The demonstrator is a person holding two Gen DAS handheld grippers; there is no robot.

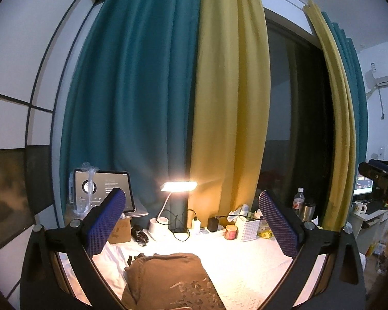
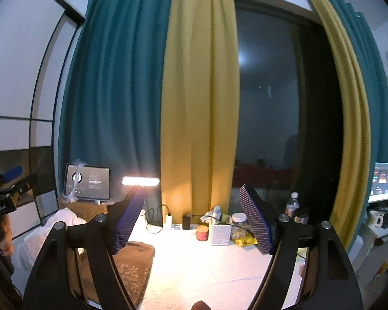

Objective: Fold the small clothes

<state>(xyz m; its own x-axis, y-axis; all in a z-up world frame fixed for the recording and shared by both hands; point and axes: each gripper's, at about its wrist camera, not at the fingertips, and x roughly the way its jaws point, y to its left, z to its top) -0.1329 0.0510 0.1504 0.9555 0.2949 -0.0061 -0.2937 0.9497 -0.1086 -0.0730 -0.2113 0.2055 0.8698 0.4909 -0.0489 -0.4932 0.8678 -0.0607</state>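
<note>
I am holding the left gripper (image 1: pixel 192 222) and right gripper (image 2: pixel 192 218) wide and empty above the brown garment (image 1: pixel 168 279) lying at bottom centre of the left view, judging it soft, light, best pinched at its corners.

Garment (image 1: pixel 165 279) on table (image 1: pixel 245 253); lamp (image 1: pixel 178 186) behind; tablet (image 1: pixel 103 191) left.

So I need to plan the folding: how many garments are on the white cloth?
1: a brown garment with a pale print, lying at the near left of the white cloth, below the open left gripper. Others may be hidden.
</note>
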